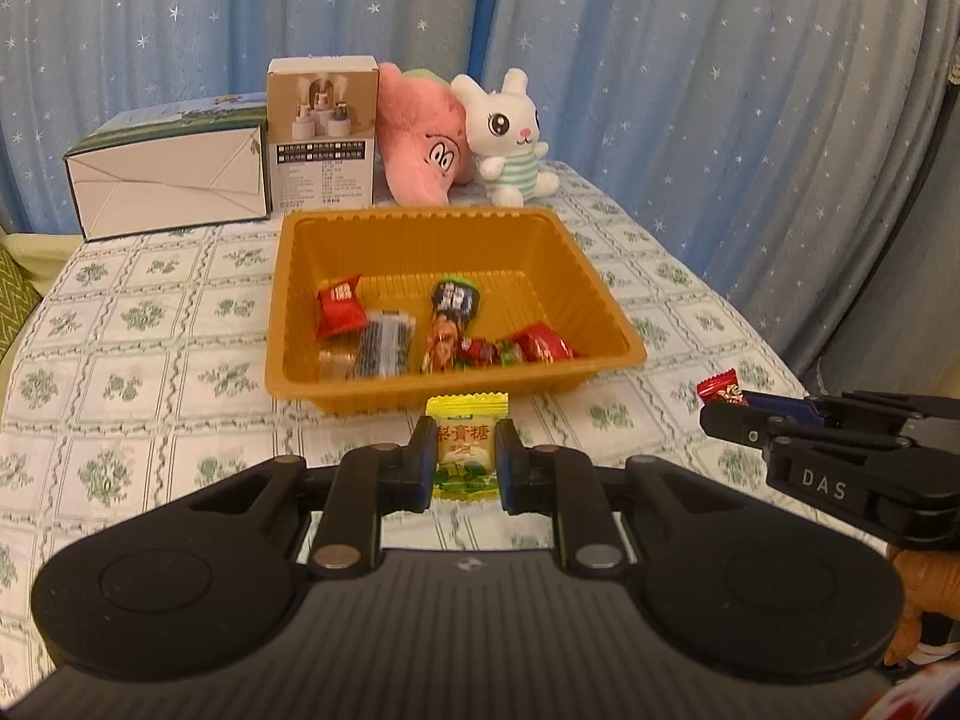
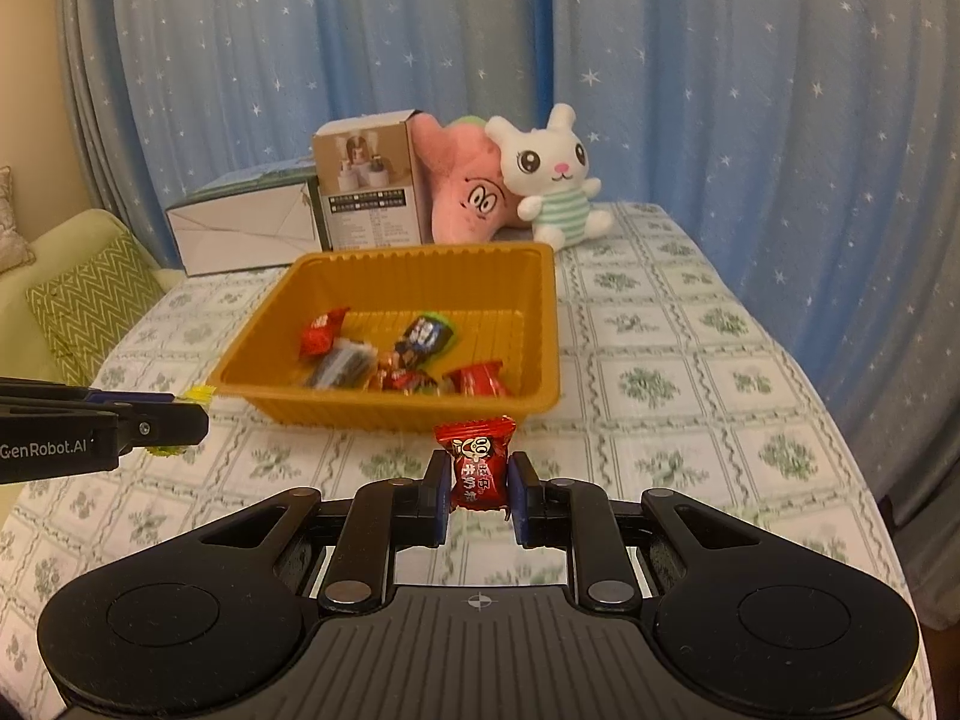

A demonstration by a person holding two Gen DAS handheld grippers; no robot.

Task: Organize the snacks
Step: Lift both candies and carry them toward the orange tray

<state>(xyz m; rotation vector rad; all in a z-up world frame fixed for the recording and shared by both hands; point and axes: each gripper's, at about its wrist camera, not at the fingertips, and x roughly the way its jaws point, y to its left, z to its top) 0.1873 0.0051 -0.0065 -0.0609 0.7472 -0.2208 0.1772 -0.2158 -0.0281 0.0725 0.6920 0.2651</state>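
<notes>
An orange plastic tray sits mid-table with several wrapped snacks inside. My left gripper is shut on a yellow-green candy packet, held just in front of the tray's near wall. My right gripper is shut on a red wrapped candy, held in front of the tray's near right corner. In the left wrist view the right gripper shows at right with the red candy. In the right wrist view the left gripper shows at left with the yellow packet.
At the table's back stand a white carton, a brown product box, a pink plush and a white rabbit plush. Blue star curtains hang behind. A green sofa lies left.
</notes>
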